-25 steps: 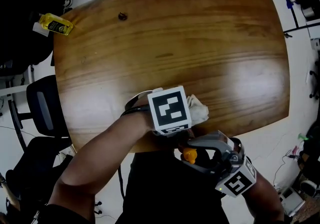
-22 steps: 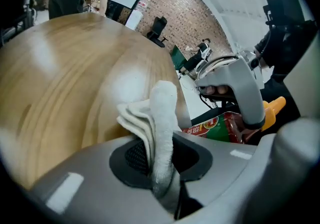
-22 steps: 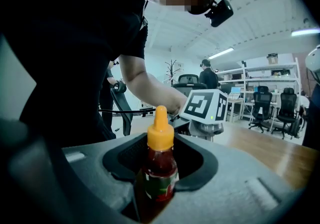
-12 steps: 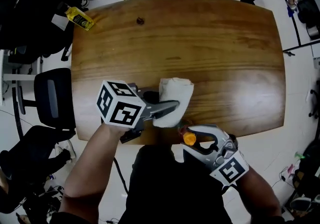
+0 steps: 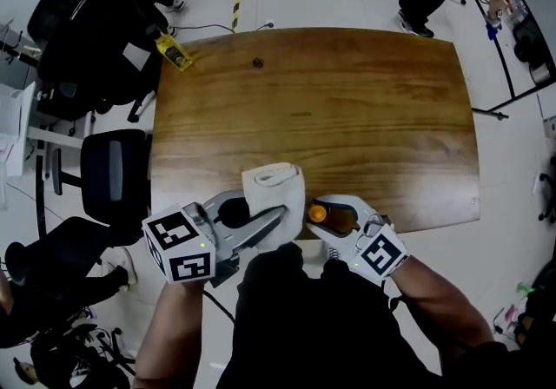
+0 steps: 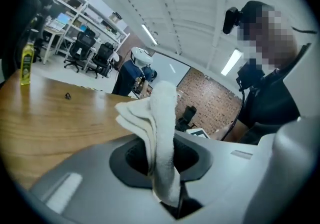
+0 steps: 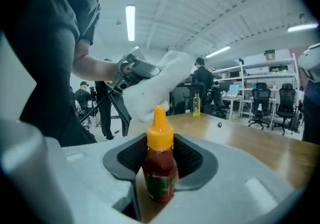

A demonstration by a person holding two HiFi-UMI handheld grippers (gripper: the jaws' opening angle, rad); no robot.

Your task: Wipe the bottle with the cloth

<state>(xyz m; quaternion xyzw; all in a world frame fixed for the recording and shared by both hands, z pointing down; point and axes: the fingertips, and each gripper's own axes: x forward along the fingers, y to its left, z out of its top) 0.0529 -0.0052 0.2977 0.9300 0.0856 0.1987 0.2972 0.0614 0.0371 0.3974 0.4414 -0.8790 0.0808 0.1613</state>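
Fingers [image 6: 75, 178] of our left gripper [image 5: 273, 226] pinch the white cloth [image 5: 274, 190] at lower centre; our right gripper [image 5: 339, 218] clamps the orange-capped bottle [image 7: 160, 165] beside it.

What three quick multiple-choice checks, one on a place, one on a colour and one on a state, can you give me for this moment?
1. Where is the yellow bottle on the table?
A. far left corner
B. middle
C. near right corner

2. What colour is the cap of the sauce bottle in the right gripper?
A. white
B. orange
C. green

3. What state is the left gripper in?
A. open and empty
B. shut on the sauce bottle
C. shut on the cloth

Key: 1 A, the head view shows it at that corner. 2 B, the right gripper view shows an orange cap. 3 C, the white cloth is pinched between its jaws.
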